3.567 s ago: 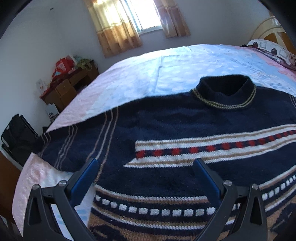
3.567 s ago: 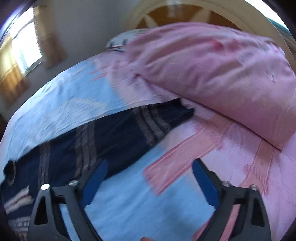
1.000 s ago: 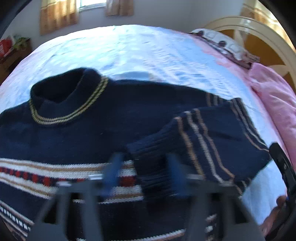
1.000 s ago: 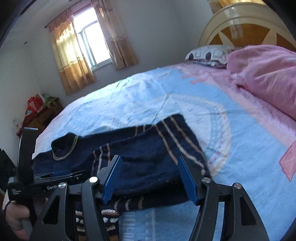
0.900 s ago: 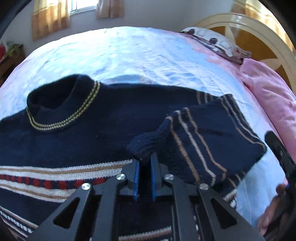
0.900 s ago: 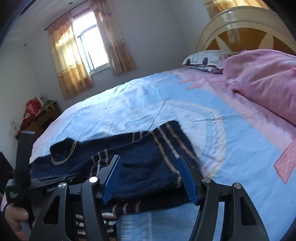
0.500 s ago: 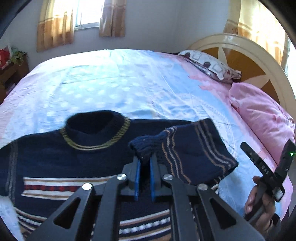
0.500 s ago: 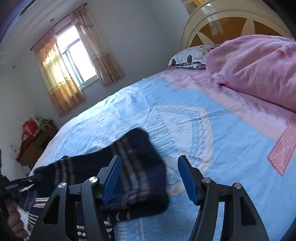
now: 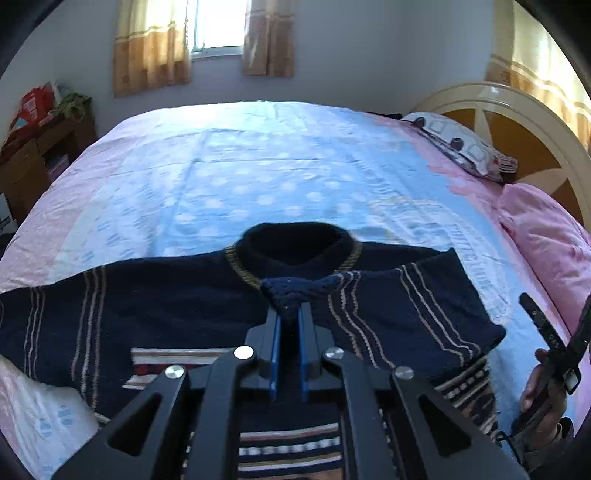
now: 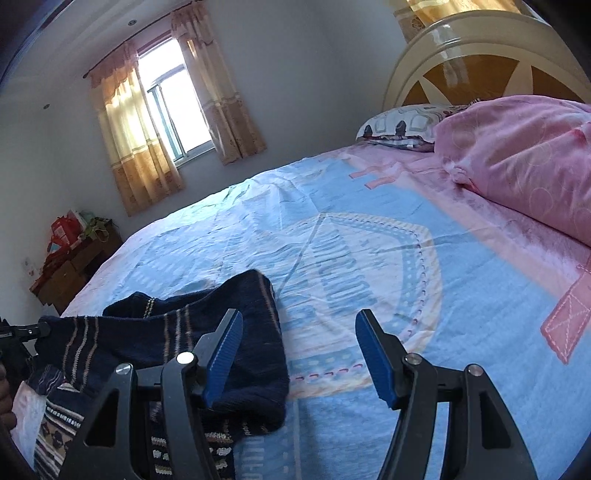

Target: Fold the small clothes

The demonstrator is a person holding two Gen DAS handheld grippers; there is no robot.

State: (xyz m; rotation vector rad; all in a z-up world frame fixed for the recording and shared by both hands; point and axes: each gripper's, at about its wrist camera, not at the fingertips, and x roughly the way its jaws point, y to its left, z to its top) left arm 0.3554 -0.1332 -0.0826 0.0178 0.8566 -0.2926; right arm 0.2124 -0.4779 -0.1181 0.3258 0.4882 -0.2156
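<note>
A navy knitted sweater [image 9: 166, 302] with tan stripes and a patterned hem lies spread on the bed. Its right sleeve [image 9: 399, 317] is folded over the chest. My left gripper [image 9: 288, 314] is shut on that sleeve's cuff [image 9: 295, 291], holding it lifted just below the collar [image 9: 295, 247]. My right gripper [image 10: 299, 347] hovers open over the bedsheet beside the folded sleeve [image 10: 221, 332], with nothing between its blue pads. At the right edge of the left wrist view a hand holds the right gripper's handle [image 9: 550, 343].
The blue and pink bedsheet [image 9: 258, 177] spreads beyond the sweater. A pink quilt [image 10: 524, 155] and a patterned pillow [image 10: 402, 125] lie by the cream headboard [image 10: 476, 62]. A cluttered wooden cabinet [image 10: 74, 258] stands by the wall under the curtained window [image 9: 218, 26].
My left gripper closed on the sleeve cuff, then rose and carried it leftward across the chest toward the collar. The right gripper stayed open and nearly still.
</note>
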